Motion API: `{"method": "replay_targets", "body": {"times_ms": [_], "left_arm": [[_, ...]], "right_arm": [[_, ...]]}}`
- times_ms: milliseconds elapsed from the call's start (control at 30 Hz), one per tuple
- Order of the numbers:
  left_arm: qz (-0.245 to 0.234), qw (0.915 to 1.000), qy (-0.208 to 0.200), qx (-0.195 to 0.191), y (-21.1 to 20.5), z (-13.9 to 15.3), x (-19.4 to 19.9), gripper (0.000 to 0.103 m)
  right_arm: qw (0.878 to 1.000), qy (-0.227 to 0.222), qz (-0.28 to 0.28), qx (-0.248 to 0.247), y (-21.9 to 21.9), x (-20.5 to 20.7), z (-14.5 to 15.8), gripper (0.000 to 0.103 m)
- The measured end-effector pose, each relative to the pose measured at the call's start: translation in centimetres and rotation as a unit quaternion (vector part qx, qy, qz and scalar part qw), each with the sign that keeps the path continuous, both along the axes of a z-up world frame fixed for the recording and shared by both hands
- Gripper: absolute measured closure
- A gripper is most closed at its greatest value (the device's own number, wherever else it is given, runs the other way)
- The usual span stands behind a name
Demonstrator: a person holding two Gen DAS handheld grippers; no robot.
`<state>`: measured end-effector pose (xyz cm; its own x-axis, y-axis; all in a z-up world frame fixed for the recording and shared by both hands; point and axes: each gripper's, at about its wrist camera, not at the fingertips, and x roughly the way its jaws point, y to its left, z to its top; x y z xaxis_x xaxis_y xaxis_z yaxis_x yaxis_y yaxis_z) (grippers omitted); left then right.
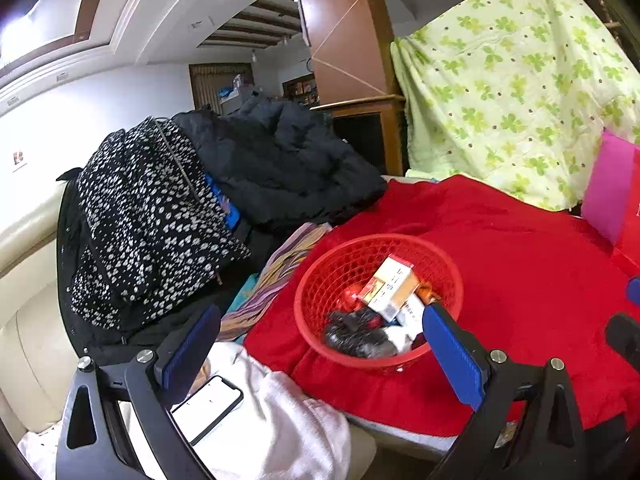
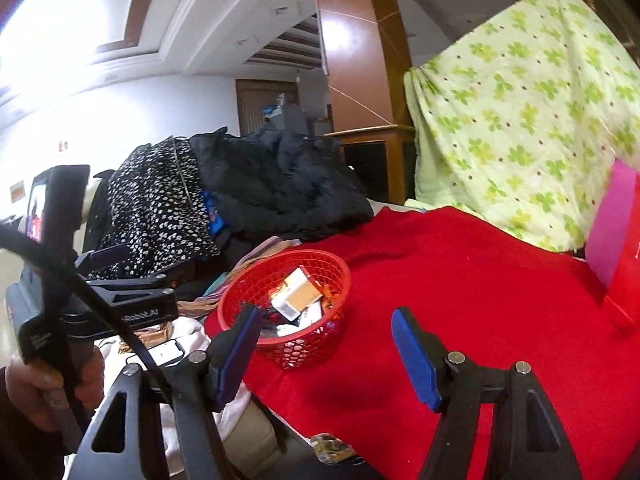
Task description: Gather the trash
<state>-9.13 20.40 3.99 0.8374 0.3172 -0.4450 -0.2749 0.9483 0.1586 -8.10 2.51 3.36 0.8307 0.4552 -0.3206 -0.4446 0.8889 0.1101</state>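
Note:
A red mesh basket (image 1: pixel 316 280) sits on a red cloth (image 1: pixel 500 264). It holds an orange and white box (image 1: pixel 390 286), a dark crumpled wrapper (image 1: pixel 356 336) and other small trash. My left gripper (image 1: pixel 320 350) is open and empty, just in front of the basket's near rim. In the right wrist view the basket (image 2: pixel 304 354) lies ahead to the left. My right gripper (image 2: pixel 326 354) is open and empty above the red cloth (image 2: pixel 480 292), beside the basket. The left gripper's body (image 2: pixel 132 300) shows at the left, held by a hand.
A pile of dark coats (image 1: pixel 280 160) and a black and white spotted garment (image 1: pixel 148 216) lies left of the basket. A phone (image 1: pixel 210 406) rests on white cloth. A green flowered sheet (image 1: pixel 520 80) hangs behind. A pink and red bag (image 2: pixel 616 240) stands at right.

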Motion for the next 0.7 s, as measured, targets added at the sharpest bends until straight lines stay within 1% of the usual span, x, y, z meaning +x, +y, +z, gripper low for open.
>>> {"method": "replay_targets", "body": {"times_ms": [467,700], "left_arm": [[0.02,0.9998,0.002,-0.003,2.1,-0.4,-1.3,0.002],[0.022,0.9996,0.015,-0.009,2.6,-1.0,-1.1,0.002]], "right_arm": [[1.0,0.007,0.001,-0.006,1.3,0.0,0.2,0.03],[1.0,0.007,0.002,-0.011,1.7,0.0,0.0,0.03]]}}
